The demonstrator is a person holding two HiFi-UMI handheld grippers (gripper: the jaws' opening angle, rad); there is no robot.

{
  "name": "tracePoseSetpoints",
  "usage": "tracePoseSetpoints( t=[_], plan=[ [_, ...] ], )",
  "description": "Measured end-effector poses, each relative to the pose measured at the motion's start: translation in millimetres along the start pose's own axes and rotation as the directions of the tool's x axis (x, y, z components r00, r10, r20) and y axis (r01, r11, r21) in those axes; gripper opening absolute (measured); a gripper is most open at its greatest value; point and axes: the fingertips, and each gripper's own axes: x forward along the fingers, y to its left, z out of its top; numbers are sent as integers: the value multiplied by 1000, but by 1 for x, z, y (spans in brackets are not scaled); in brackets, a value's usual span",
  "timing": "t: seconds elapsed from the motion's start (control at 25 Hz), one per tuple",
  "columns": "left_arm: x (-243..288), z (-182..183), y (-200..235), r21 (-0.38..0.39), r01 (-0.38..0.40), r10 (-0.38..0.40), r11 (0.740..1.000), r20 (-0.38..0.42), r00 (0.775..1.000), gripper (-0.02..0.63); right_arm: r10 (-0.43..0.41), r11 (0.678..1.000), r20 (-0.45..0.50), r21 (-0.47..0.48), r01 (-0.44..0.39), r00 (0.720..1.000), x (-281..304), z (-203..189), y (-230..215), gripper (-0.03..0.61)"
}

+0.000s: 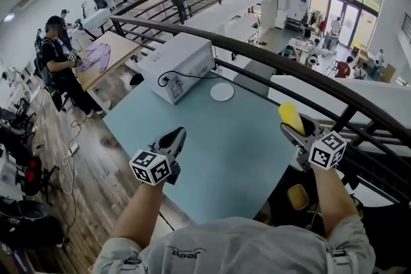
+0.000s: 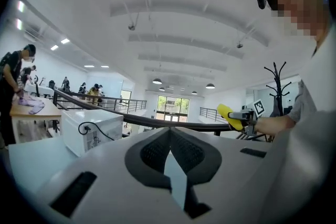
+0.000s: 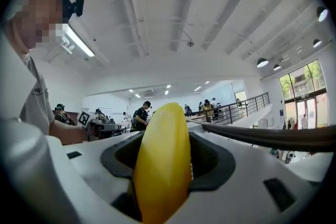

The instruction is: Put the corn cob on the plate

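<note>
A yellow corn cob (image 1: 290, 116) sticks up out of my right gripper (image 1: 293, 129), which is shut on it above the table's right edge, by the railing. In the right gripper view the corn cob (image 3: 161, 162) fills the gap between the jaws of the right gripper (image 3: 165, 136). A small white plate (image 1: 222, 92) lies empty at the far side of the light blue table (image 1: 225, 151), well left of the cob and beyond it. My left gripper (image 1: 177, 135) hovers over the table's near left part, shut and empty. The left gripper (image 2: 169, 131) view shows the cob (image 2: 227, 115) off to the right.
A white box with a black cable (image 1: 183, 61) stands at the table's far left corner, close to the plate. A dark railing (image 1: 289, 64) runs along the table's far and right sides, with a drop to a lower floor behind it. People work at tables far left.
</note>
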Motion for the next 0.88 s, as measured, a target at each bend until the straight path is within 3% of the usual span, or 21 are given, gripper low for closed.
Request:
tracePoseSetpoints(
  t=[0.12,0.28,0.48,0.64,0.88],
  plan=[
    [35,6,41,14,12,-12,1000,-9,1000,17,-34,999,-27,-41,33,999,51,4,-22,255],
    [90,13,104,46,-2,2,999,-13,1000,17,-46,999,-61,-26,45,997,141,2,-55,255],
    [158,-15,167,-32,-12,10,999,-40,999,17,-64,997,-149,-41,58,987,242,-19,-103,255],
    [203,-45,211,-37,-40,37,999,-75,997,17,-54,998,-215,-55,43,975,317,-49,-131,255],
    [266,-91,250,-87,-54,44,995,-110,993,17,-37,999,-300,-44,25,953,403,-106,-163,255]
  ],
)
